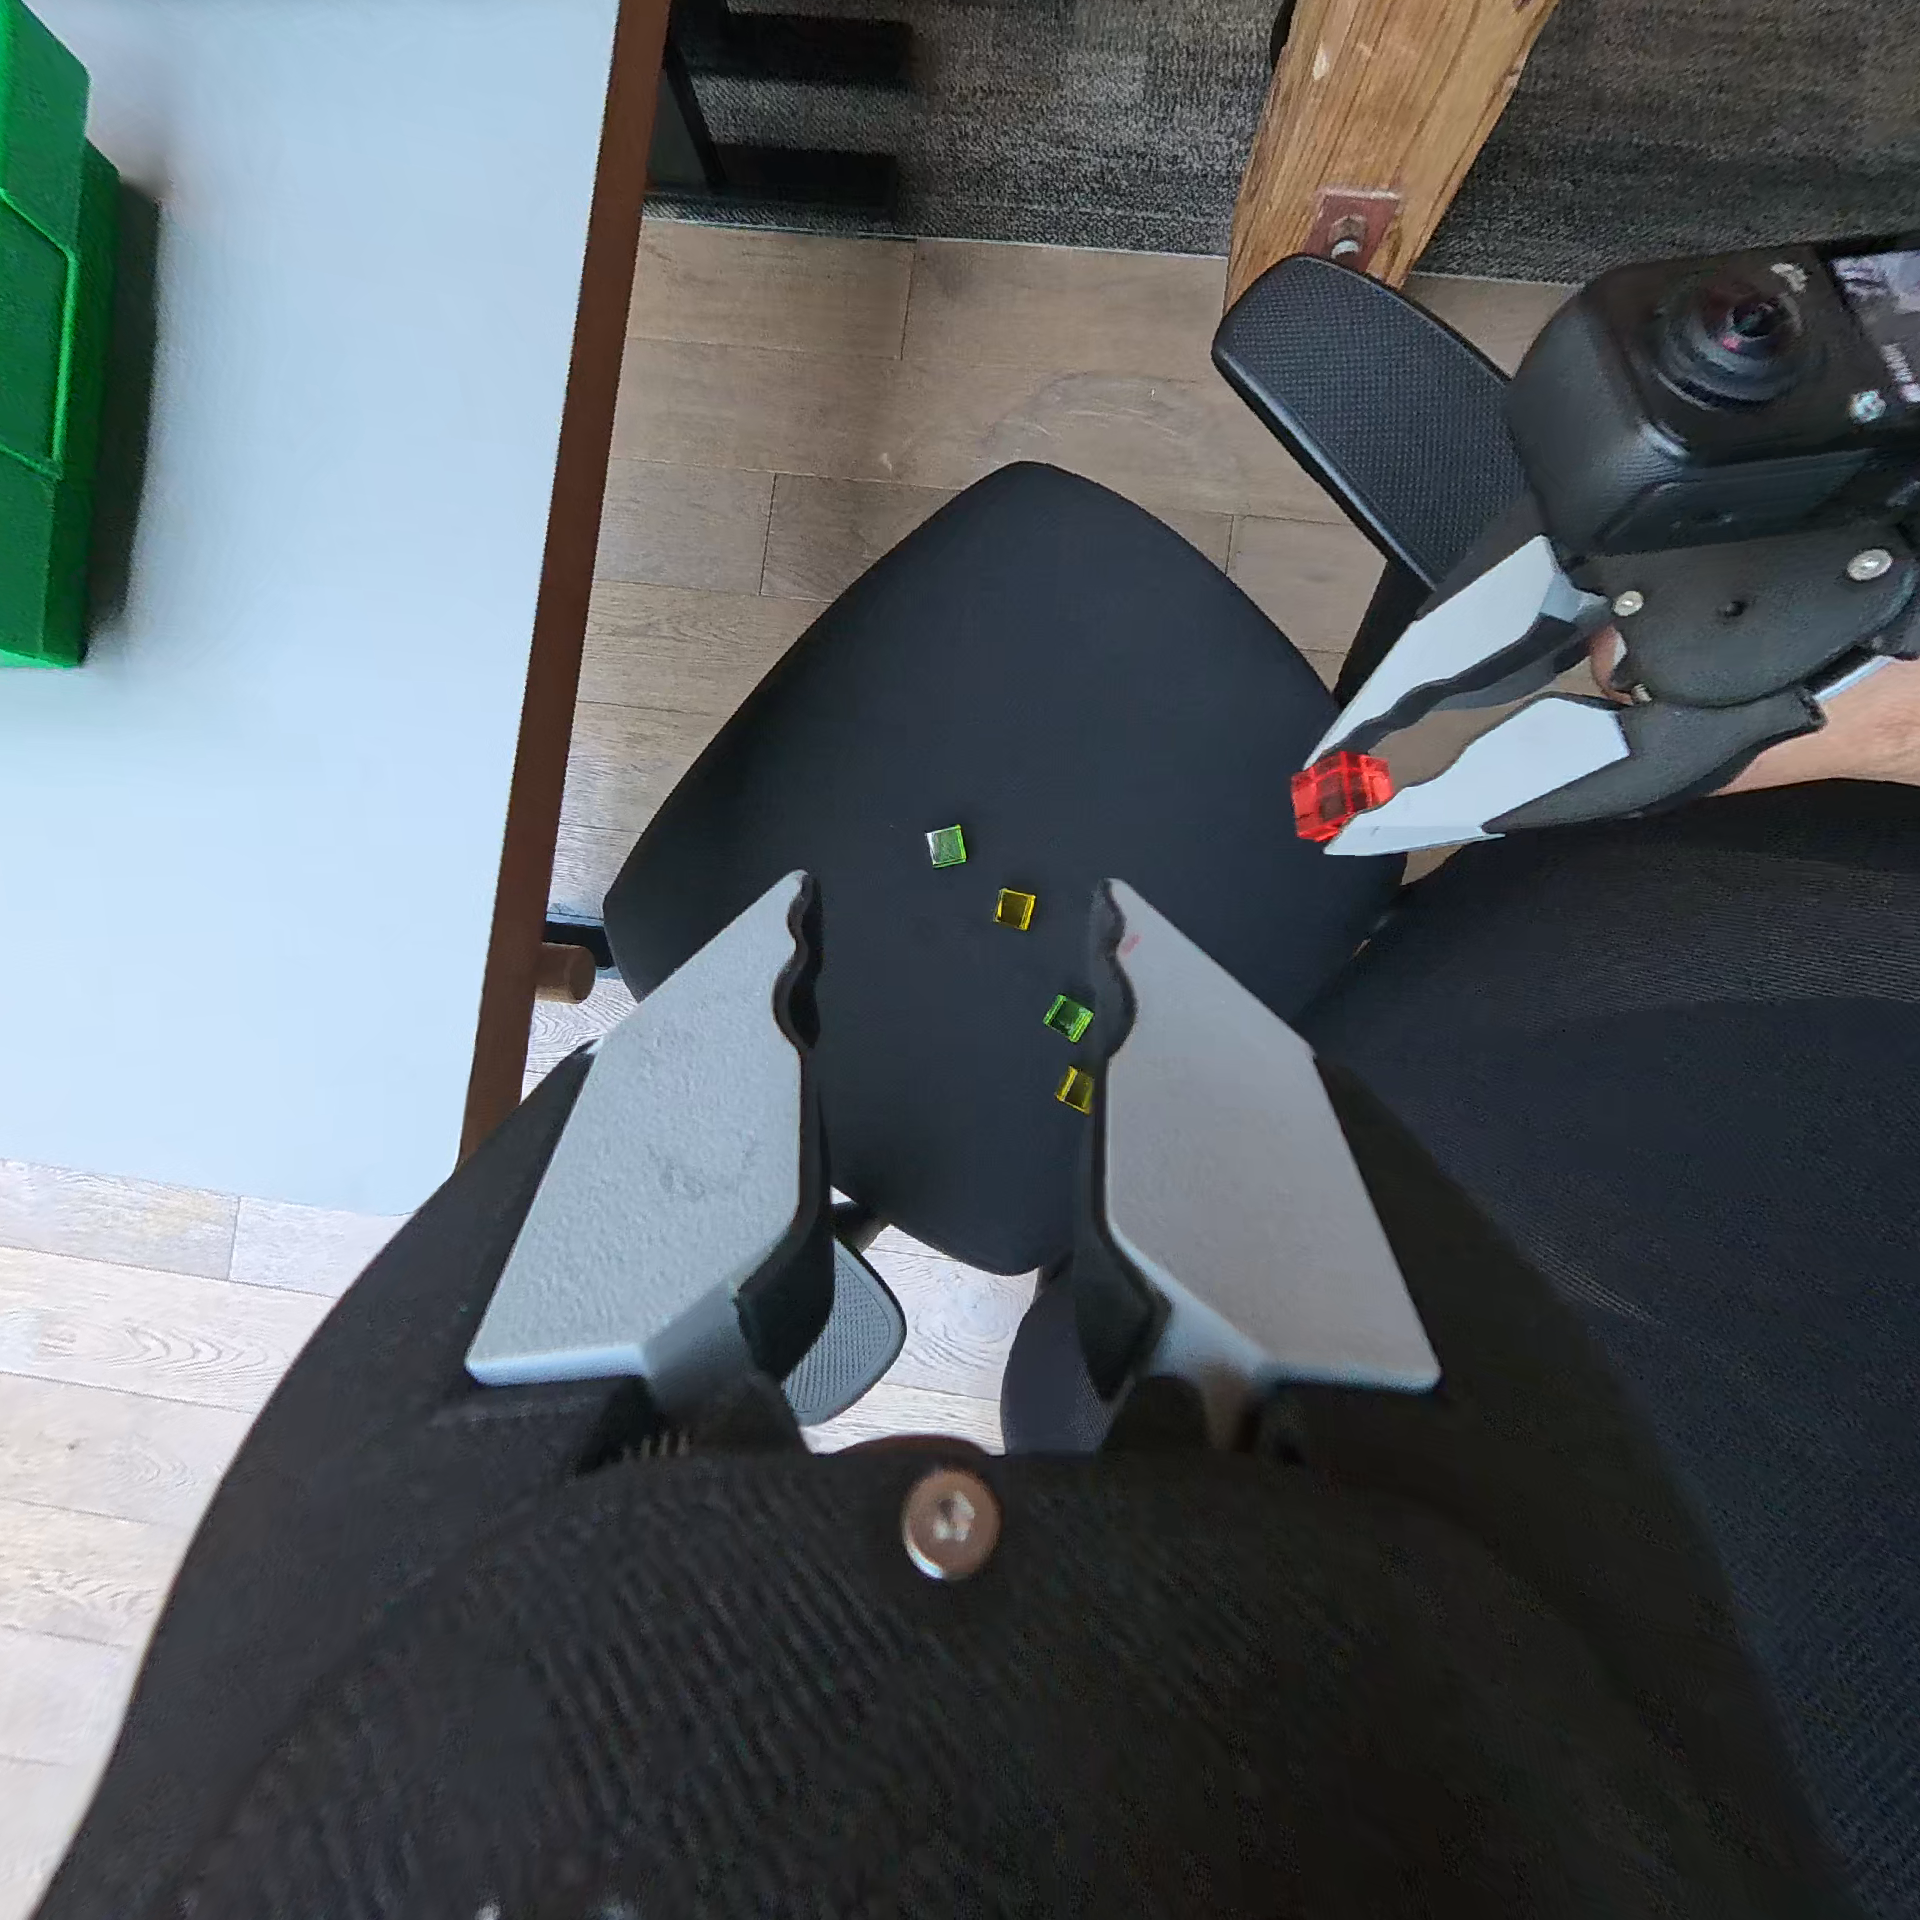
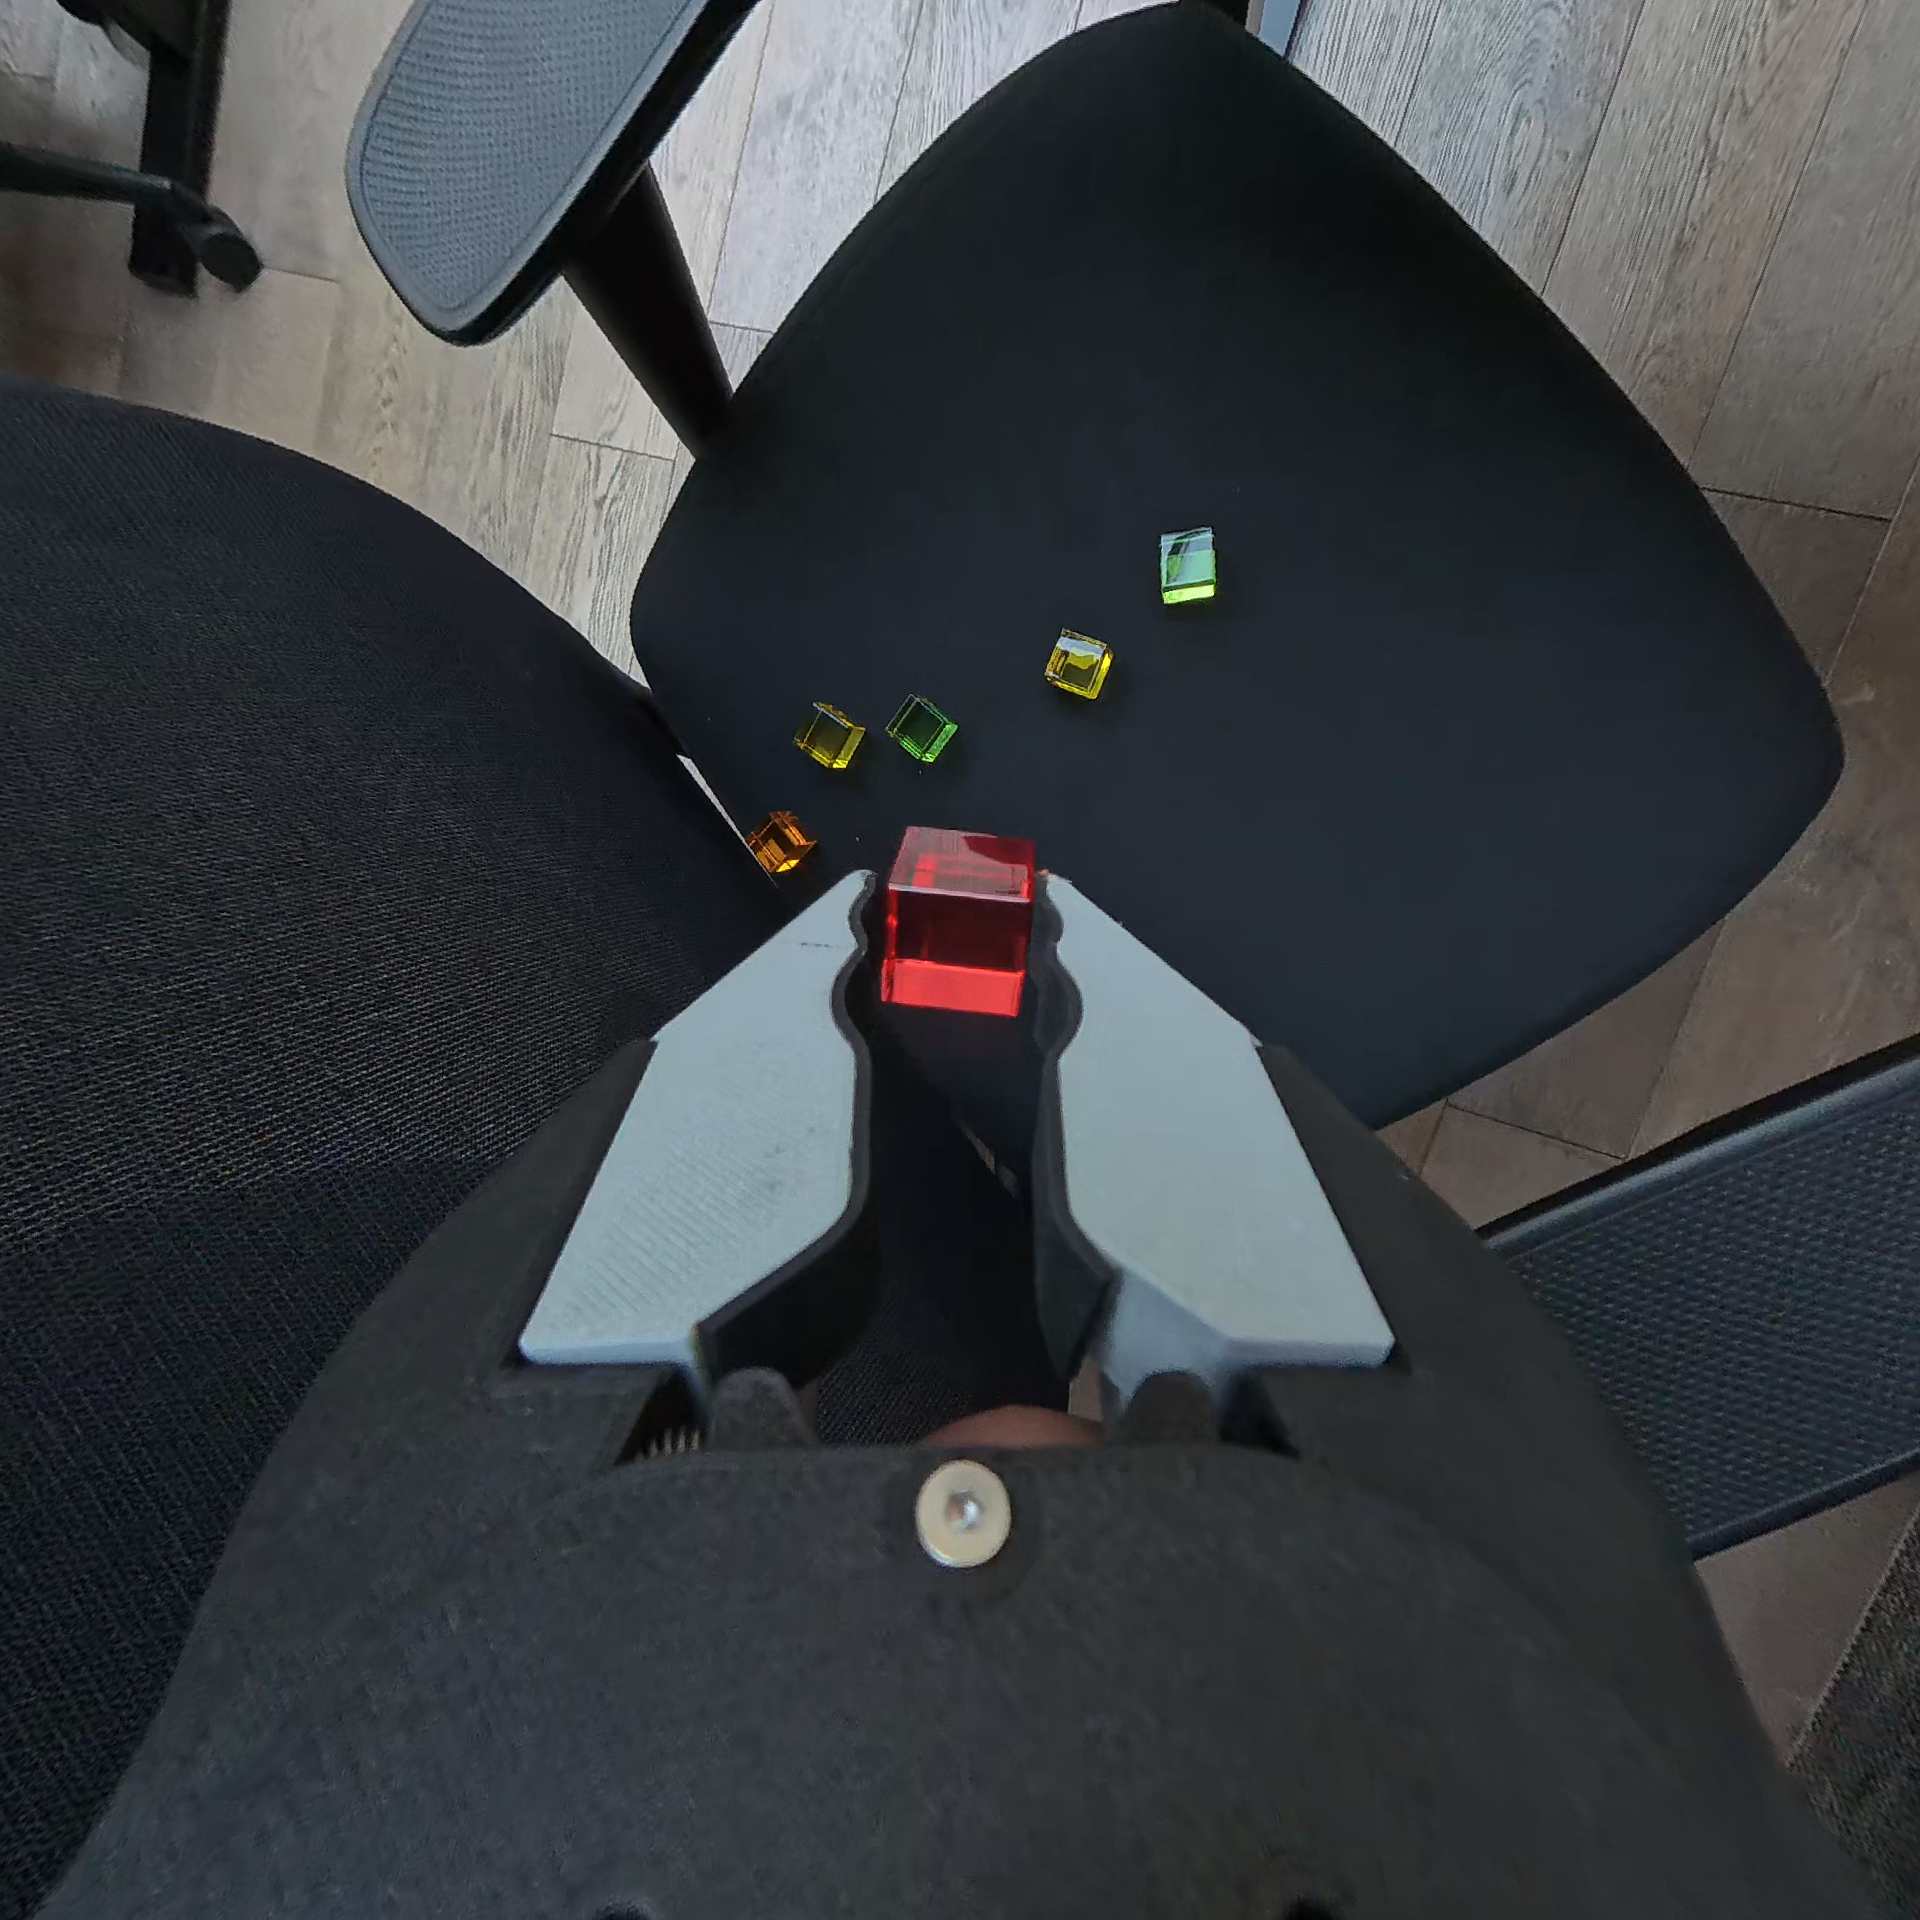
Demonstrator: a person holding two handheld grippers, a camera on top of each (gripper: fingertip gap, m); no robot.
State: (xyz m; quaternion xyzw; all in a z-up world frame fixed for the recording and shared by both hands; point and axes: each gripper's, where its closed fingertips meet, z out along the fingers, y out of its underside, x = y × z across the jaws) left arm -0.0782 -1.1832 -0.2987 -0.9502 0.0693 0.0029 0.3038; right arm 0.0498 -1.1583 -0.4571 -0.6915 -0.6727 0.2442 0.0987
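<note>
Right tongs (image 2: 958, 883) pinch a red cube (image 2: 958, 920); left tongs (image 1: 956, 894) gape wide over the black seat (image 1: 1039, 644).

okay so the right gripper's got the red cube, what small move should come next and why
Probably lower the right gripper toward the bare seat ahead: the red cube is pinched at its fingertips above the seat, while the left gripper is open and holds nothing.

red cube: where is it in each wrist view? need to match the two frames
Left wrist view: right of centre, red cube pinched at the tips of the right gripper, above the seat's right edge.
Right wrist view: centre, red cube between that gripper's own tips.
Shared landmark: black chair seat with small green and yellow cubes on it.
</note>
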